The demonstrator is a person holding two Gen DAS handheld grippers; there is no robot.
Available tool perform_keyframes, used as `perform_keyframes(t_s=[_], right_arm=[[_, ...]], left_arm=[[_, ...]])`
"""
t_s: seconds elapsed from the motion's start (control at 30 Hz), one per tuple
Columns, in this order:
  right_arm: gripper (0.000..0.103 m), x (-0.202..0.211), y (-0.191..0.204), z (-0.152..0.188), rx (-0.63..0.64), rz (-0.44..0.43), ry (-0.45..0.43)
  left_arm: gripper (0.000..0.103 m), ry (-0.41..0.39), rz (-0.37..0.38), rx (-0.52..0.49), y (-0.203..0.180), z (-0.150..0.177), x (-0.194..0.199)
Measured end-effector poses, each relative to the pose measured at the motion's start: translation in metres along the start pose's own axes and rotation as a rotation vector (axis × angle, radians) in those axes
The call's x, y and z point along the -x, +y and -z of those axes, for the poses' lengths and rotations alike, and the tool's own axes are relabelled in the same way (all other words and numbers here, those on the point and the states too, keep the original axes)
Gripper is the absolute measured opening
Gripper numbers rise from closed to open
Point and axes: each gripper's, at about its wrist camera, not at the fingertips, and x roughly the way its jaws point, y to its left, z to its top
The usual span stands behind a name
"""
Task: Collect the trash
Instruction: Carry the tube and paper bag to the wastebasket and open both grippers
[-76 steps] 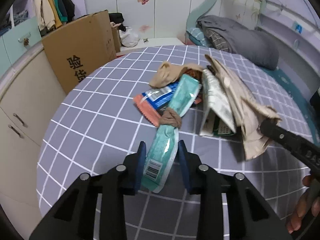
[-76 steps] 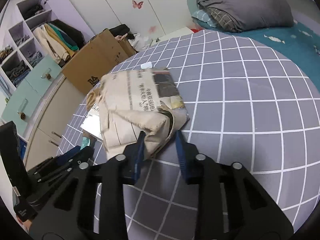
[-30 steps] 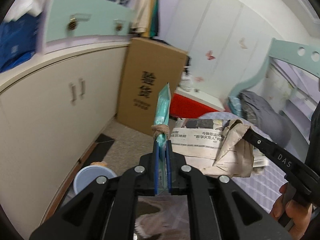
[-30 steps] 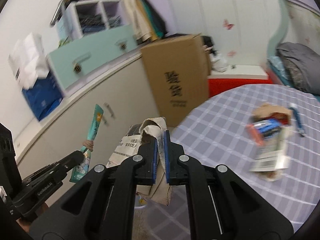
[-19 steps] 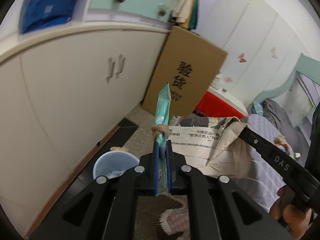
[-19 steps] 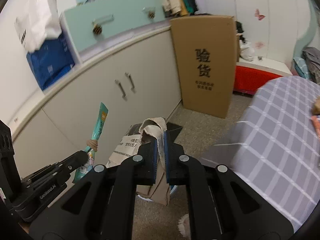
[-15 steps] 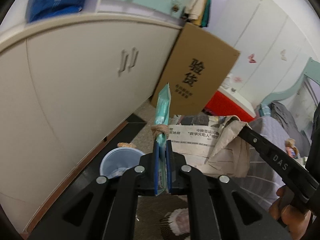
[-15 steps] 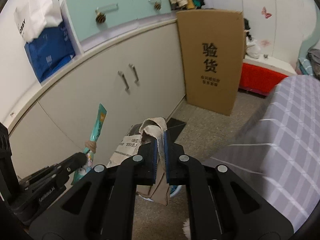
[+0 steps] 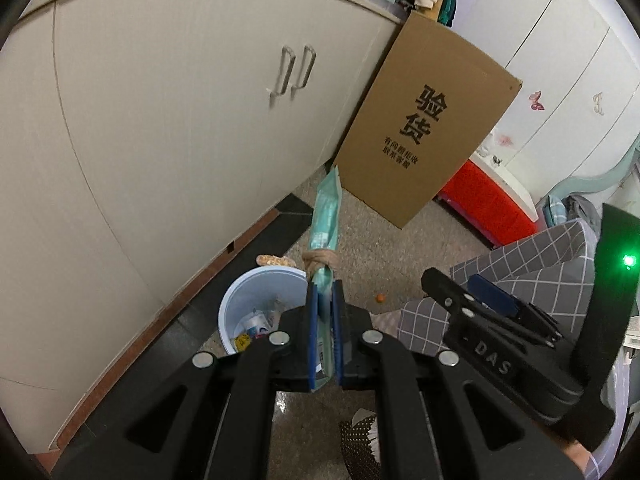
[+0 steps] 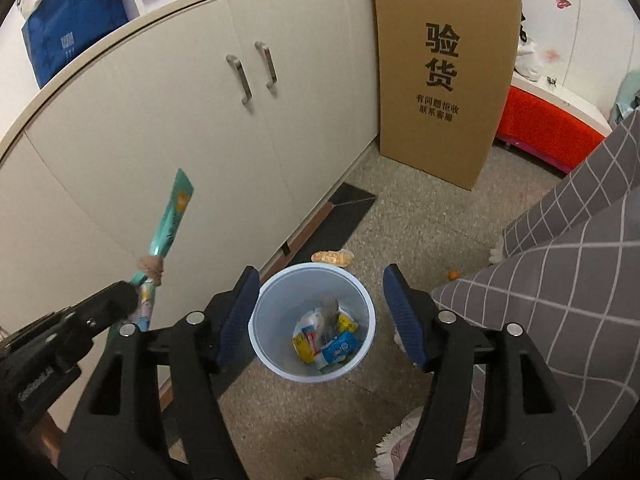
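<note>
A light blue trash bin [image 10: 312,322] stands on the speckled floor by the cabinet, with several wrappers inside; it also shows in the left wrist view [image 9: 260,306]. My left gripper [image 9: 324,300] is shut on a long teal wrapper [image 9: 326,216] with a tan band knotted around it, held just right of the bin's rim. The wrapper shows in the right wrist view [image 10: 170,220] too. My right gripper [image 10: 320,300] is open and empty, its jaws spread wide directly above the bin. The crumpled newspaper is not clearly visible.
Beige cabinet doors [image 10: 200,128] stand behind the bin. A tall cardboard box [image 10: 444,68] leans by them, a red box [image 10: 548,128] beyond. The grey checked tablecloth [image 10: 568,264] hangs at right. An orange snack packet [image 10: 332,257] lies behind the bin.
My right gripper has opened and the crumpled newspaper has left it. Both grippers have moved down toward the bin. My left gripper still holds the teal wrapper.
</note>
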Motion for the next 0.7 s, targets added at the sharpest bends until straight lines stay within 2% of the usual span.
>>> perform_keyframes(t_s=[0.37, 0.7], right_arm=[[0.069, 0.017, 0.001, -0.002, -0.004, -0.014, -0.044], [0.069, 0.047, -0.004, -0.009, -0.042, -0.019, -0.152]], left_arm=[[0.006, 0.016, 0.009, -0.021, -0.010, 0.000, -0.011], [0.007, 0.003, 0.016, -0.031, -0.023, -0.007, -0.006]])
